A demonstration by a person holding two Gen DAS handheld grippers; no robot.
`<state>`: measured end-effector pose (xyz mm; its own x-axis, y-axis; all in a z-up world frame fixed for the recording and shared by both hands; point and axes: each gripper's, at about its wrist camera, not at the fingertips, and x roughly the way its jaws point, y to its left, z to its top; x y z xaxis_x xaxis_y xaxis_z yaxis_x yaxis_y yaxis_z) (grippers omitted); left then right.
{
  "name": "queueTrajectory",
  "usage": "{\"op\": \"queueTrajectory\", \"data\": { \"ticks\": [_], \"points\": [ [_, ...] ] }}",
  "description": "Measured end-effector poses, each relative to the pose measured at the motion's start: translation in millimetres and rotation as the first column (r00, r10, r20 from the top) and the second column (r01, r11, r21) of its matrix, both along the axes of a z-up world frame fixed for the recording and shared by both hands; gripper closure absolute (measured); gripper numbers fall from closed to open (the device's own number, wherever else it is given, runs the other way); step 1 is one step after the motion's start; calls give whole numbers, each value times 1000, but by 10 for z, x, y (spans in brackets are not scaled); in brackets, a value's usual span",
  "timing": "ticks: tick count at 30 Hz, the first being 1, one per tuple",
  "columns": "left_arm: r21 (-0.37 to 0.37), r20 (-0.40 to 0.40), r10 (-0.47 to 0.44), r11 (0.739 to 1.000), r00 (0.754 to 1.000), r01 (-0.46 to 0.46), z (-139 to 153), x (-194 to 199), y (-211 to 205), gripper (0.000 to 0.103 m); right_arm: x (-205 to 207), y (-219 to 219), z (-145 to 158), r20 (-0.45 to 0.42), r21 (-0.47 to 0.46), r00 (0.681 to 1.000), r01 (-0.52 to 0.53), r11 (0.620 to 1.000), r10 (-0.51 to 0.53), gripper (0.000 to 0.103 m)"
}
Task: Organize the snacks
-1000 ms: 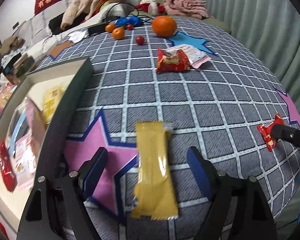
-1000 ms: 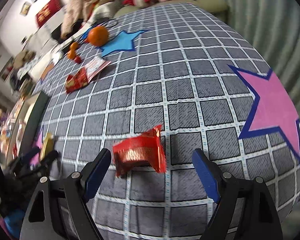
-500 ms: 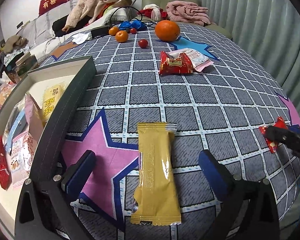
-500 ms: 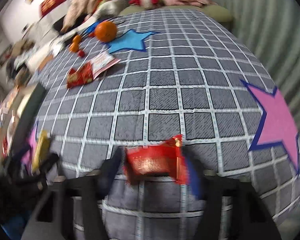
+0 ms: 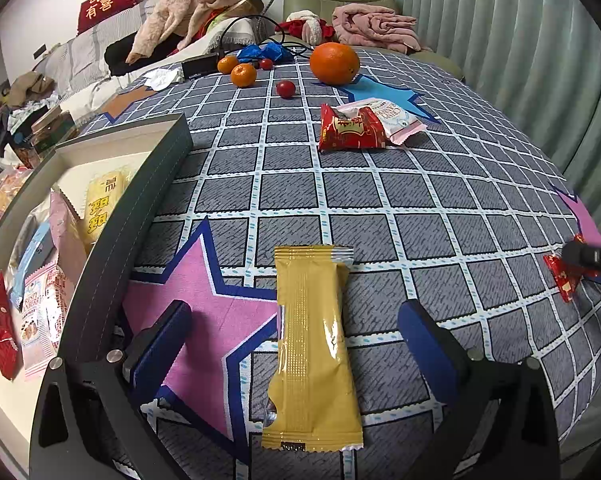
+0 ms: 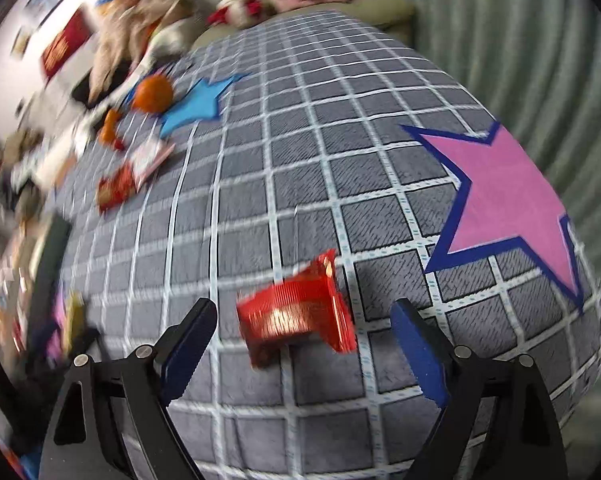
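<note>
A gold snack packet point(image 5: 312, 344) lies lengthwise on the checked cloth, between the wide open fingers of my left gripper point(image 5: 294, 340), which do not touch it. A small red snack packet point(image 6: 296, 316) rests on the cloth between the fingers of my right gripper point(image 6: 302, 320). Those jaws are opening, with a gap on each side of the packet. The right wrist view is blurred by motion. At the right edge of the left wrist view, the right gripper point(image 5: 590, 258) shows over the same red packet point(image 5: 562, 278).
A dark-rimmed box point(image 5: 140, 200) at the left holds several snack packets. Further back lie a red packet point(image 5: 350, 130) on a pink-white packet point(image 5: 398, 116), a large orange point(image 5: 334, 63), two small oranges and cherry tomatoes. A person sits on the sofa behind.
The left jaws widened around the gold packet. The right jaws closed onto the red packet, then spread apart again, and the right view shifted and blurred.
</note>
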<state>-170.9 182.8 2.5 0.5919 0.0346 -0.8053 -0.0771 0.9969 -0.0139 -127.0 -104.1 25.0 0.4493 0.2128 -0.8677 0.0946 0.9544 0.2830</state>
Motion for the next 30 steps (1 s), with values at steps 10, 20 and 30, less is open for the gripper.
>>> {"op": "queueTrajectory", "data": {
  "ticks": [10,20,30],
  "points": [
    [-1,1,-1,1000,1000,1,3,-2,-2,1,-60,462,137,66,-218,899,-410,886,432,61],
    [-1,1,-2,1000,1000,2,4,-3,-1,1,-63,282,252,85,-247,956,-252,936,280,10],
    [-1,2,-2,1000,1000,2,3,-3,-7,1,-310,-302,179,24,-202,1000,16,979,-12,10]
  ]
}}
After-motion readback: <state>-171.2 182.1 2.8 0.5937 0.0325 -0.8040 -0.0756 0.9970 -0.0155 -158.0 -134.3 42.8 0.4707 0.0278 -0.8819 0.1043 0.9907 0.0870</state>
